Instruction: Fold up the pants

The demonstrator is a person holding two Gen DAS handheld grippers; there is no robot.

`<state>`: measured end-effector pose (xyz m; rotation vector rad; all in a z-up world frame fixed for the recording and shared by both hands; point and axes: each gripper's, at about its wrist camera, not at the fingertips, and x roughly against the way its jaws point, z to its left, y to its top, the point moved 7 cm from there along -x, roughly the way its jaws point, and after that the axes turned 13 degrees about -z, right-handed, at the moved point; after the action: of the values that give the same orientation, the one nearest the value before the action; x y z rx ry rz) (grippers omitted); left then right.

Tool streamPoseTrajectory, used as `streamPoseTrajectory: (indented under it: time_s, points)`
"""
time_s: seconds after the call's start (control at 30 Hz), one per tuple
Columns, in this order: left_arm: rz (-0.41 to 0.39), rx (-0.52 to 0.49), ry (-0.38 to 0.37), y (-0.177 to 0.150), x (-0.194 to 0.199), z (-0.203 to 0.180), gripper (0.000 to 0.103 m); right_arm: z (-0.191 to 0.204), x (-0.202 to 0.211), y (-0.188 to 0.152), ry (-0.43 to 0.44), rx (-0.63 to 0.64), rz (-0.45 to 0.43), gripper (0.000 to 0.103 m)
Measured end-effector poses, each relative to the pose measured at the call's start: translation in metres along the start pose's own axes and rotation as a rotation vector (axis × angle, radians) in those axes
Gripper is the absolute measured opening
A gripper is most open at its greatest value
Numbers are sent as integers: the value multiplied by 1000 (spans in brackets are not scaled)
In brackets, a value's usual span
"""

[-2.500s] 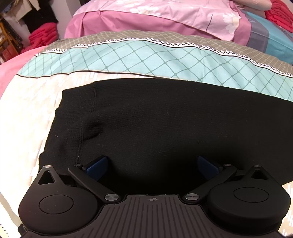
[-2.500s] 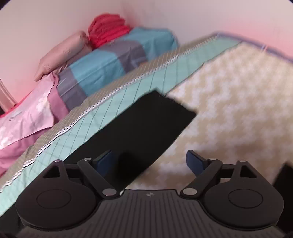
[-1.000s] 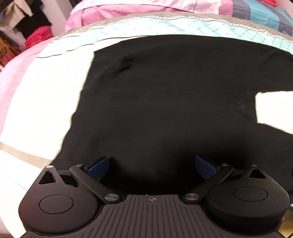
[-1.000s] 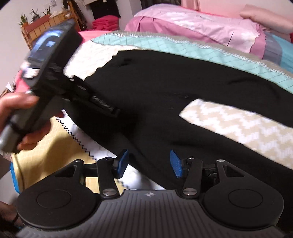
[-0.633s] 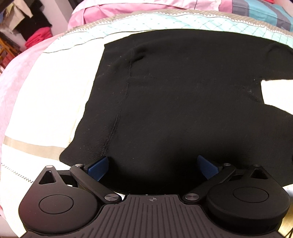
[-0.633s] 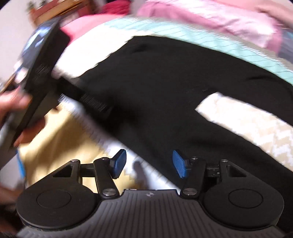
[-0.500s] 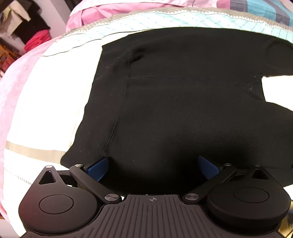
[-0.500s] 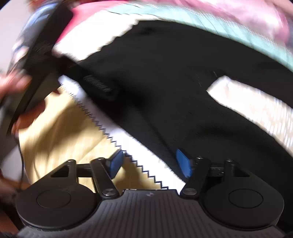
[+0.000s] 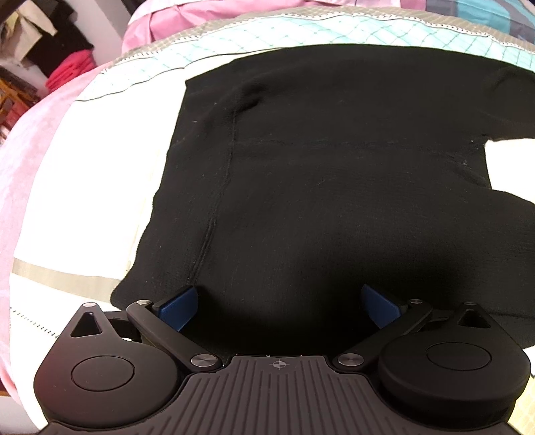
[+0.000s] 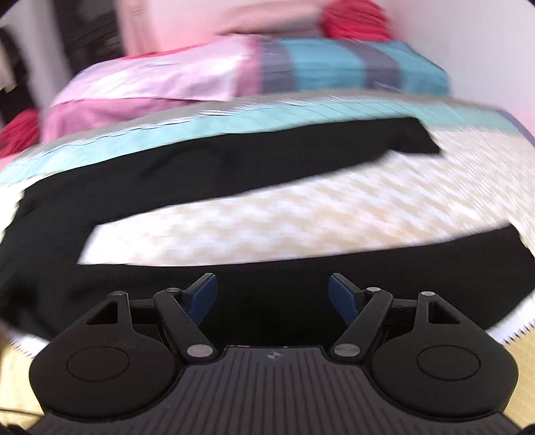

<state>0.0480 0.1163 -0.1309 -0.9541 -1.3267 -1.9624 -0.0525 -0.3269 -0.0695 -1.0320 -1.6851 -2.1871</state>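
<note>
Black pants (image 9: 334, 167) lie flat on the bed, waist to the left and the two legs spread apart to the right. My left gripper (image 9: 279, 306) is open and empty, hovering over the near corner of the waist. In the blurred right wrist view the pants (image 10: 200, 167) show both legs with cream bedding between them. My right gripper (image 10: 272, 296) is open and empty over the near leg.
The bed has a cream zigzag cover (image 10: 301, 214), a teal checked band (image 9: 334, 30) and pink and blue-grey bedding (image 10: 267, 70) at the far side. Red clothes (image 9: 70, 68) lie on the left beyond the bed. The bed's near edge runs just below both grippers.
My right gripper has swung right from the waist edge to the near leg and opened wider. My left gripper has barely moved and stays open.
</note>
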Motion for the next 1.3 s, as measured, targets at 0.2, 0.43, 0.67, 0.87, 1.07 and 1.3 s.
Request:
streamPoseTrajectory:
  time_s: [0.2,0.43,0.67,0.87,1.07,1.3]
  points:
    - [23,2,24,3,-2,-1,103,-38,7,-21,35,-12,134,84]
    - [28,15,38,4,-6,1,103,-52,1,-11,-22,-16,32,86]
    - [30,43,34,2,-8,3,103,-68,7,-3,-19,13,27,87]
    - [41,45,41,3,-10,4,103,-84,-13,-12,-79,-10,78,89]
    - [38,63,33,2,-11,7,103,-99,8,-13,-109,-30,28,92]
    - [45,69,32,2,-12,10,103,-102,-6,-22,-130,23,81,94]
